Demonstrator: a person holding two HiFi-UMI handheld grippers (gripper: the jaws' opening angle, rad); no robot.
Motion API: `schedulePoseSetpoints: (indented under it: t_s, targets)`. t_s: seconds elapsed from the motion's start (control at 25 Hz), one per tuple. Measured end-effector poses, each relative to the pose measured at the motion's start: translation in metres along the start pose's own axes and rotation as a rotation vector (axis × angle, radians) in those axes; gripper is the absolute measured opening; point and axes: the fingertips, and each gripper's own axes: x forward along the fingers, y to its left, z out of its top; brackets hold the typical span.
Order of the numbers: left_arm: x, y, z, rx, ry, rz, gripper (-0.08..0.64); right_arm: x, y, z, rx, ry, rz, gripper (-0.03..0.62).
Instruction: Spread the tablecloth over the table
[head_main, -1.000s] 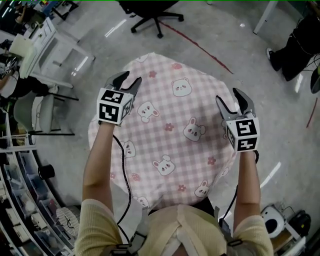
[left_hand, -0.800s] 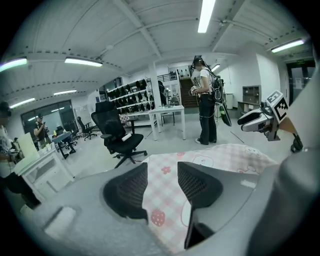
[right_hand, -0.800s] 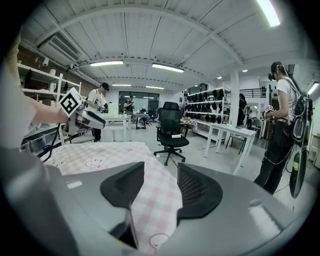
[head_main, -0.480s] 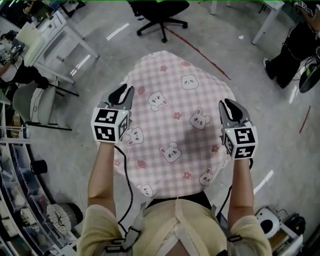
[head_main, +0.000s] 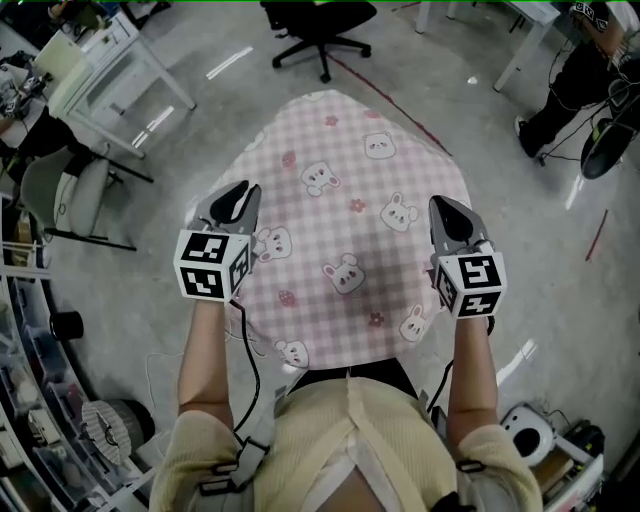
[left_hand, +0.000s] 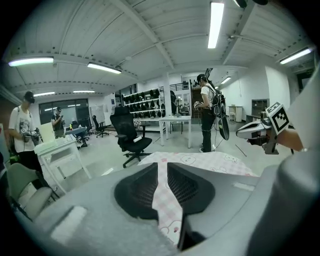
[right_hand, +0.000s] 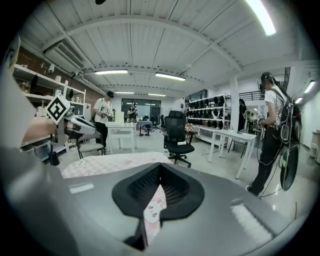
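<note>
Tablecloth, pink checked fabric printed with bears and rabbits (head_main: 345, 200): stretched flat between both grippers. Black swivel office chair (head_main: 318, 22): beyond tablecloth's far edge. Left gripper (head_main: 233, 197): clenched on tablecloth's left edge. Right gripper (head_main: 446, 210): clenched on its right edge.

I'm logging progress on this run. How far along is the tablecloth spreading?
Done: the tablecloth is opened out flat, bear print up, not bunched. In hand: the left gripper and the right gripper are each shut on a side edge, holding it stretched between them. Left: laying it down and letting go. No table shows in any view, so whether the cloth already rests on one cannot be told.
</note>
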Motion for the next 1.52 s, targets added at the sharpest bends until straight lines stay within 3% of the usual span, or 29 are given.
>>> schedulePoseSetpoints:
  t_s: [0.08, 0.44, 1.04, 1.52]
  targets:
    - [-0.016, 0.0, -0.003, -0.02, -0.012, 0.011, 0.031, -0.01, 0.01, 0.005, 0.003, -0.006, 0.007, 0.005]
    - [-0.068, -0.018, -0.015, -0.117, -0.061, 0.0, 0.031, -0.042, 0.044, 0.007, -0.004, 0.01, 0.003, 0.005]
    - [-0.124, -0.035, -0.04, -0.171, -0.081, -0.005, 0.008, -0.072, 0.094, 0.02, 0.0, -0.017, 0.045, 0.005]
    - [-0.137, -0.042, -0.064, -0.188, -0.082, 0.005, 0.008, -0.086, 0.102, 0.013, -0.016, -0.024, 0.021, 0.005]
